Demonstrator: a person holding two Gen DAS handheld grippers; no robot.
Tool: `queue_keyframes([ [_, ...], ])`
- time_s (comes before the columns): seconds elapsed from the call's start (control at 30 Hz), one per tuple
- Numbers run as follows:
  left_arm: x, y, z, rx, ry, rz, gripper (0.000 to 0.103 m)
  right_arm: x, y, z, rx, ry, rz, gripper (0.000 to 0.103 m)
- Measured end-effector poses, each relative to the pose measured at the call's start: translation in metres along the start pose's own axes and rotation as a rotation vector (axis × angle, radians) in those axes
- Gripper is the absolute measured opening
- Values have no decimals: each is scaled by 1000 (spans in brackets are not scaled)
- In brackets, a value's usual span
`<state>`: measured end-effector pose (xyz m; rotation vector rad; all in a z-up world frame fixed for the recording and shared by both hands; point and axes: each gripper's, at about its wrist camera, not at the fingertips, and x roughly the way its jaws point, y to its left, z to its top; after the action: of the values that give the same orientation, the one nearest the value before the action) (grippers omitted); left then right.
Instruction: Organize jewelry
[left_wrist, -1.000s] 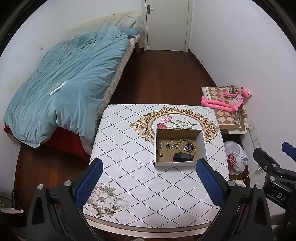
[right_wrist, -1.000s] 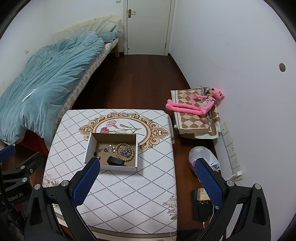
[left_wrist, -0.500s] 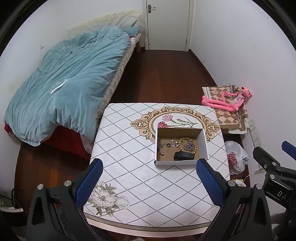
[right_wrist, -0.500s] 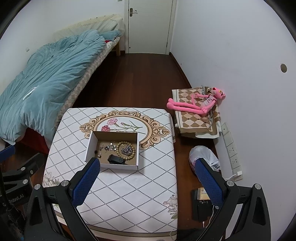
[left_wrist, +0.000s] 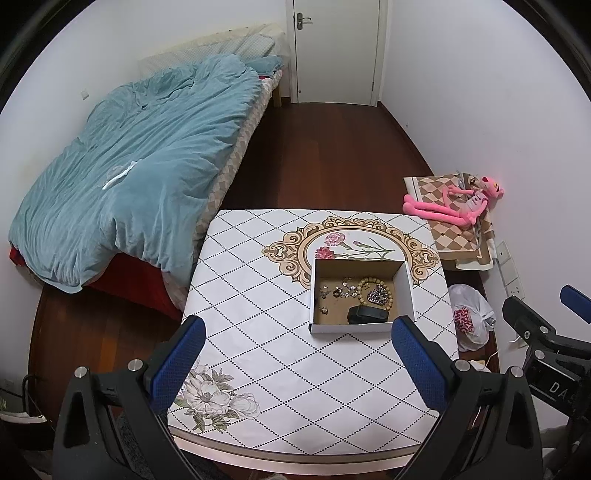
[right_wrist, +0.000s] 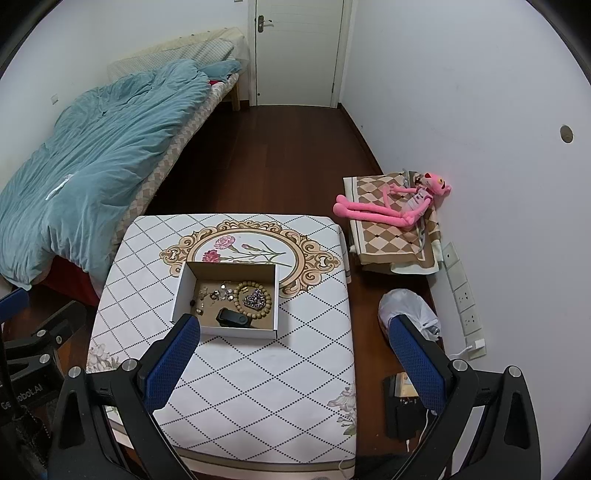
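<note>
A shallow white cardboard box (left_wrist: 405, 291) (right_wrist: 183, 291) sits on the table (left_wrist: 258, 332) (right_wrist: 258, 376). Inside lie a wooden bead bracelet (left_wrist: 369, 283) (right_wrist: 243, 286), a dark sparkly piece (left_wrist: 378, 296) (right_wrist: 256, 297), small silver items (left_wrist: 338, 290) (right_wrist: 216, 293) and a black case (left_wrist: 365, 314) (right_wrist: 234, 317). My left gripper (left_wrist: 295, 349) is open and empty, high above the table's near side. My right gripper (right_wrist: 295, 347) is open and empty, high above the table's right edge. Each gripper shows at the edge of the other's view.
A bed with a blue duvet (left_wrist: 129, 184) (right_wrist: 92, 147) stands left of the table. A pink plush toy (left_wrist: 454, 206) (right_wrist: 391, 210) lies on a checked cushion by the right wall. A white plastic bag (left_wrist: 471, 314) (right_wrist: 406, 306) sits on the wooden floor. A closed door (left_wrist: 332, 48) is at the far end.
Both views have shifted slightly; the table and box sit a little lower and farther away in frame. Both grippers stay open, and nothing in the box has moved.
</note>
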<state>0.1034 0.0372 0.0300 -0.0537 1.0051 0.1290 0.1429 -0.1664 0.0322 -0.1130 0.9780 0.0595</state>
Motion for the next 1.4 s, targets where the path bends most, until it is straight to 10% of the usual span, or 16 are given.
queue_keyframes([
  [1.4,-8,-5,2,2,-16,-6,103,-9,-5,-3,3,2,-3,103],
])
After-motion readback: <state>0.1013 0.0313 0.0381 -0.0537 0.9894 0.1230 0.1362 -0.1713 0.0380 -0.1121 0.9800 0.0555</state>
